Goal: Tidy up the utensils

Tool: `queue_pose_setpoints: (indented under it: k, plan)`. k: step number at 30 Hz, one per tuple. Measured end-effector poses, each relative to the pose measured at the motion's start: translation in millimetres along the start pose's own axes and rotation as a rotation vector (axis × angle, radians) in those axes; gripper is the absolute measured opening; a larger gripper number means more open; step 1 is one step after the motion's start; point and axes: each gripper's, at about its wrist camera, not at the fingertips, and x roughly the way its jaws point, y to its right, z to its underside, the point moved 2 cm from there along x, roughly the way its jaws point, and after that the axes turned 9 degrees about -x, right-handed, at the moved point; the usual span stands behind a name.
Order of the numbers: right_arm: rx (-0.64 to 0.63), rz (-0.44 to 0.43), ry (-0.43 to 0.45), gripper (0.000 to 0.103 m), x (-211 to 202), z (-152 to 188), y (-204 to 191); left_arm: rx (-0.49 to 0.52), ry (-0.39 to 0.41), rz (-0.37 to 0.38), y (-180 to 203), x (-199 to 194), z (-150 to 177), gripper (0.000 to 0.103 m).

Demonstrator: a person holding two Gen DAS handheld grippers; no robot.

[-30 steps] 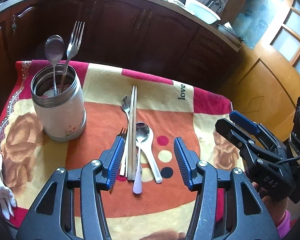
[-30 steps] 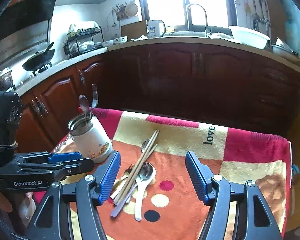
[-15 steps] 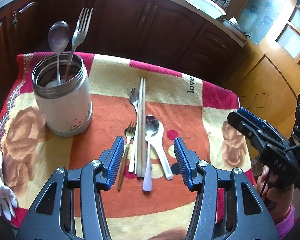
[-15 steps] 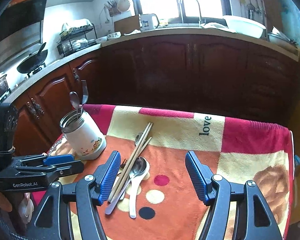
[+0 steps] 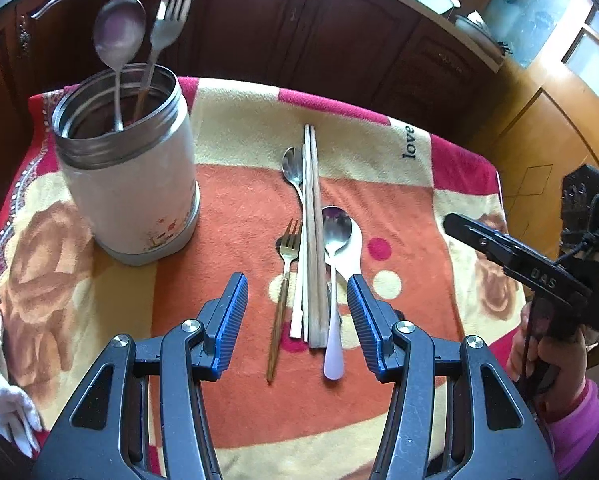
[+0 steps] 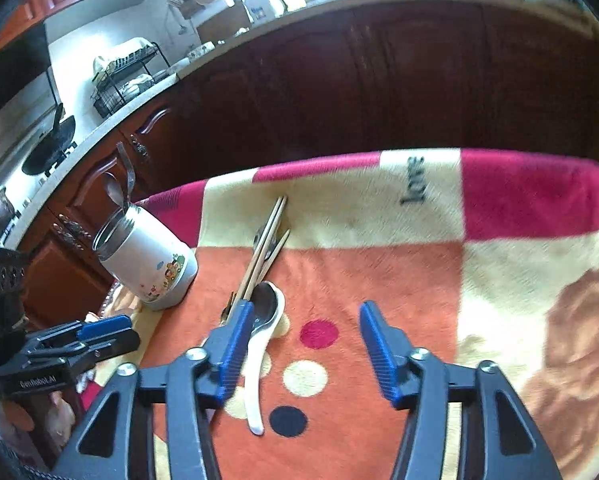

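A white steel-rimmed canister (image 5: 127, 184) stands at the left of the cloth with a spoon (image 5: 119, 36) and a fork (image 5: 171, 12) upright in it. On the orange patch lie chopsticks (image 5: 313, 240), a brown-handled fork (image 5: 283, 280), a metal spoon (image 5: 294, 168) and another metal spoon (image 5: 335, 232) resting in a white ceramic spoon (image 5: 333, 356). My left gripper (image 5: 296, 284) hovers open over their handles. My right gripper (image 6: 306, 308) is closing with only cloth between its jaws. The white spoon (image 6: 259, 344) lies beside its left finger (image 6: 235, 332).
The patterned cloth (image 5: 379, 140) covers a small table with dark cabinets (image 6: 339, 92) close behind. A white glove-like thing (image 5: 3, 400) hangs at the left edge. A wooden door (image 5: 559, 112) is to the right. A hand (image 5: 551, 364) holds the right gripper's grip.
Both grippers have come down toward the cloth, so the utensils look larger. The right gripper's jaws have narrowed and its view has tilted. Nothing on the cloth has moved.
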Motion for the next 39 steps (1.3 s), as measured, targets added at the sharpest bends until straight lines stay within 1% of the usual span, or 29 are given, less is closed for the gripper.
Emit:
queue_pose_setpoints:
  k: [4,6,9,11,14,16,17,18,19,21,26,31,34,36,39]
  plan:
    - [0.0,-0.051,-0.037,0.041,27,-1,-1,0.005,-0.015,-0.002,3,14,-6,0.051]
    - [-0.013,-0.063,-0.048,0.04,38,-6,-3,-0.004,-0.023,0.004,5,21,-13,0.051]
    - [-0.002,-0.065,-0.053,0.04,50,-14,1,-0.028,-0.022,0.017,7,30,-31,0.051]
    - [0.024,-0.093,-0.046,0.04,56,-19,4,-0.035,-0.02,0.014,11,36,-43,0.051]
    - [0.027,-0.127,-0.045,0.039,63,-24,4,-0.054,-0.031,0.013,17,53,-62,0.05]
    - [0.014,-0.131,-0.051,0.037,68,-27,3,-0.051,-0.038,0.007,21,62,-70,0.042]
    - [0.008,-0.132,-0.057,0.036,71,-28,3,-0.043,-0.041,-0.008,24,68,-75,0.034]
    - [0.006,-0.131,-0.06,0.034,73,-29,4,-0.034,-0.045,-0.023,26,74,-80,0.031]
    - [0.008,-0.132,-0.06,0.034,73,-29,5,-0.027,-0.052,-0.037,27,80,-83,0.03]
    - [0.021,-0.14,-0.063,0.034,75,-27,9,-0.019,-0.062,-0.06,26,89,-87,0.024]
    - [0.016,-0.143,-0.076,0.034,74,-17,14,0.001,-0.105,-0.071,24,109,-91,0.022]
    - [0.027,-0.16,-0.08,0.034,77,-15,17,0.024,-0.116,-0.103,23,118,-89,0.022]
    - [0.018,-0.163,-0.082,0.034,82,-19,14,0.023,-0.116,-0.101,23,120,-90,0.021]
    - [0.013,-0.16,-0.082,0.034,83,-21,12,0.026,-0.119,-0.101,25,122,-91,0.018]
    - [0.017,-0.149,-0.076,0.034,85,-26,13,0.057,-0.119,-0.113,29,122,-89,0.011]
